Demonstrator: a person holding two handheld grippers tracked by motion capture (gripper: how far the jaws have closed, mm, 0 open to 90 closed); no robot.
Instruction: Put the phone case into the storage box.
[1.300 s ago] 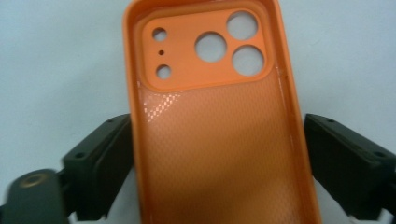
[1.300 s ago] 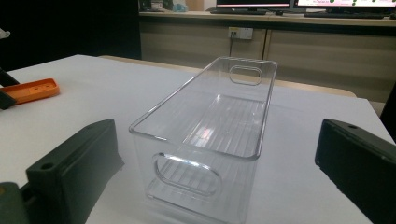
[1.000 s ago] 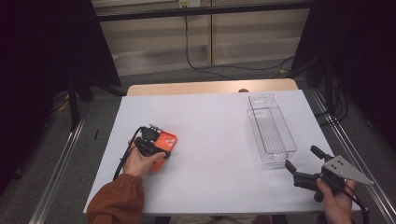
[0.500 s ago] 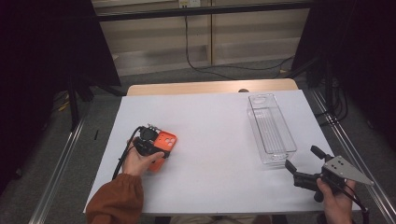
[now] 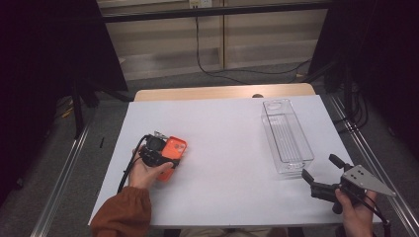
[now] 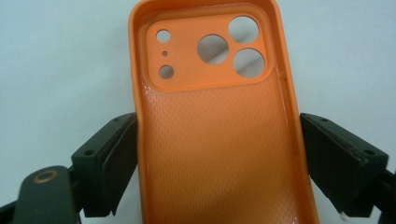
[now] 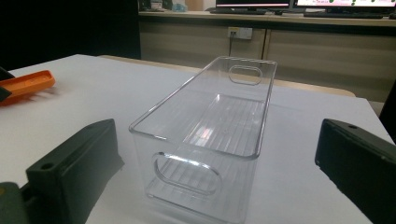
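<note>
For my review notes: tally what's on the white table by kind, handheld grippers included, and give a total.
Orange phone case: 1
Clear plastic bin: 1
Handheld grippers: 2, left gripper and right gripper
Total: 4

The near end of the orange phone case (image 6: 219, 140) is cut off by the left gripper view's bottom edge. In the high view, that end is covered by the left hand (image 5: 148, 170) — the left gripper (image 5: 155, 150) too. The clear bin (image 7: 210, 135) is cropped at the right gripper view's bottom edge.
</note>
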